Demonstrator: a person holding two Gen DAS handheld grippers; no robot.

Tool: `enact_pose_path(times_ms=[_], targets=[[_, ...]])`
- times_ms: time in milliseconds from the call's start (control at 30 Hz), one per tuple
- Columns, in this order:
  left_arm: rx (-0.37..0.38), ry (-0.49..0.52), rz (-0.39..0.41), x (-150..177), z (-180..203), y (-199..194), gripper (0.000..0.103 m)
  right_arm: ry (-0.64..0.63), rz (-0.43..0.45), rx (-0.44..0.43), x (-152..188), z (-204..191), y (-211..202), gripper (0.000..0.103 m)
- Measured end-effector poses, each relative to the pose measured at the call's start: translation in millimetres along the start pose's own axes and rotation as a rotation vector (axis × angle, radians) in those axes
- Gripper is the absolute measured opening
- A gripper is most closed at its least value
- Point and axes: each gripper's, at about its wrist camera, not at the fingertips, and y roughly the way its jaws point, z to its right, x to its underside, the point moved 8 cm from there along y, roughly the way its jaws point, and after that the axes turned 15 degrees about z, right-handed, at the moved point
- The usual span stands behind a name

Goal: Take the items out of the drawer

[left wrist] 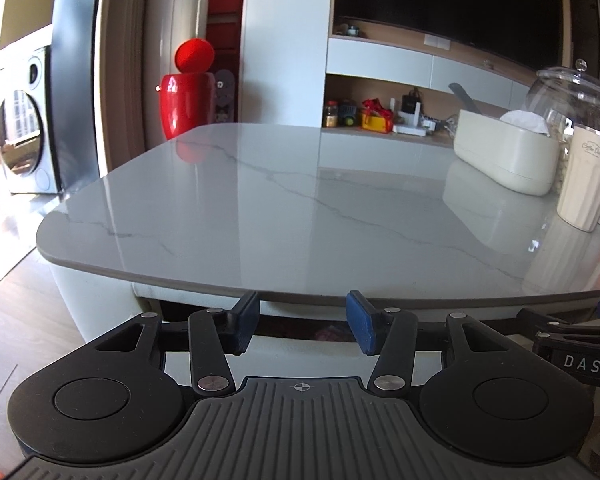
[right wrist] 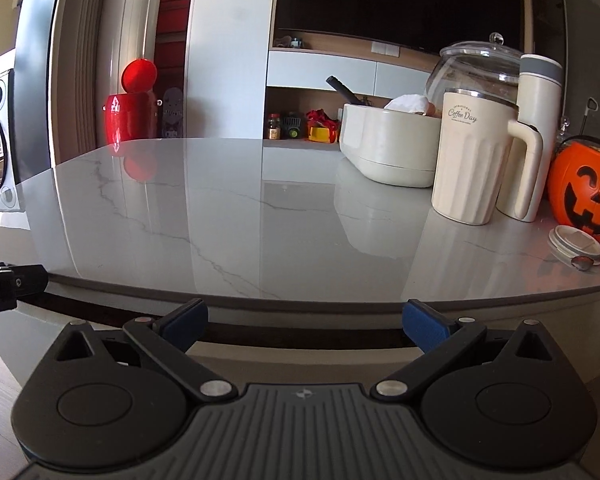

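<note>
Marble tabletop (right wrist: 236, 216) overhangs the drawer (right wrist: 300, 338), a dark slot just under its edge. Left gripper (left wrist: 302, 322) and right gripper (right wrist: 305, 326) both hover before it, fingers apart and empty. Drawer likely slides stiffly; grip its top lip. Contents hidden.
</note>
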Motion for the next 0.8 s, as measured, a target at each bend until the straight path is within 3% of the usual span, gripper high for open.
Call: enact_pose_path(times_ms=[33, 200, 433, 800], targets=[[0.0, 0.004, -0.001, 1, 1, 0, 0.054, 0.015, -0.048, -0.007, 6, 1, 5, 0.103], [0.028, 0.013, -0.048, 10, 5, 0, 0.05, 0.049, -0.087, -0.032, 11, 5, 8, 0.103], [0.012, 0.05, -0.07, 11, 7, 5, 0.051, 0.05, -0.084, -0.035, 11, 5, 8, 0.103], [0.049, 0.081, -0.159, 12, 8, -7, 0.051, 0.019, -0.266, -0.1, 6, 4, 18, 0.103]])
